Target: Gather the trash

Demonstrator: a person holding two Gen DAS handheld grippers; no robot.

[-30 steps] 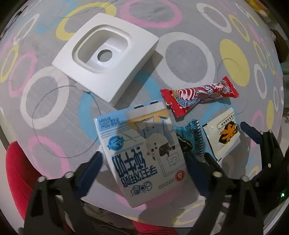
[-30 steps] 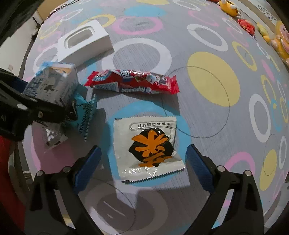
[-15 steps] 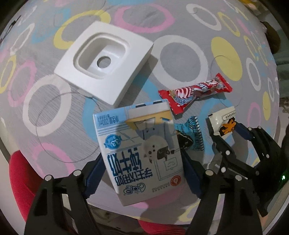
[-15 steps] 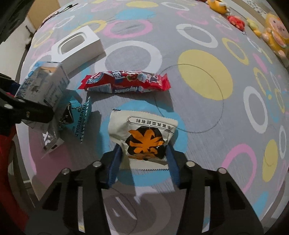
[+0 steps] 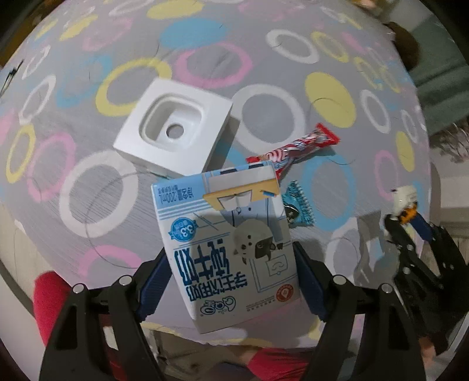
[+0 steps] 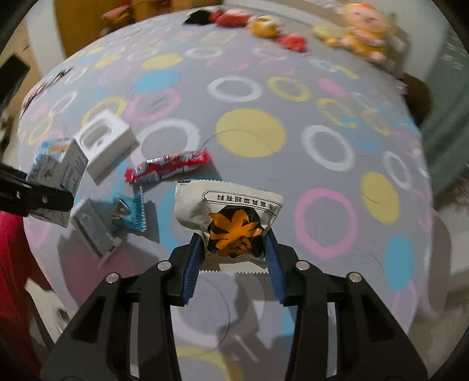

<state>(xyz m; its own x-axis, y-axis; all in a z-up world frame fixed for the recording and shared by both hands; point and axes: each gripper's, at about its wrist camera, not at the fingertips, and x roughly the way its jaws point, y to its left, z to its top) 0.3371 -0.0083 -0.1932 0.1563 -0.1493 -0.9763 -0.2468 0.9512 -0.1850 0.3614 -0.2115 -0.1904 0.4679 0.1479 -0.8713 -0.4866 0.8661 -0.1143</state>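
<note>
Both grippers lifted since earlier, left gripper [image 5: 231, 263] clamps milk carton [image 5: 231, 243], right gripper [image 6: 233, 249] pinches sachet [image 6: 228, 214], plush toys [image 6: 363, 23] only in right view.

The right tool [image 6: 233, 234] pinches a white sachet [image 6: 228, 217] with an orange-and-black print, crumpling it above the ring-patterned table [image 6: 249, 134]. Left of the sachet lies a teal wrapper [image 6: 133, 212]; beyond it, a red candy wrapper [image 6: 168, 170]. Farther left, the left tool [image 6: 38, 199] grips a milk carton [image 6: 57, 173] beside a white box [image 6: 102, 143].
</note>
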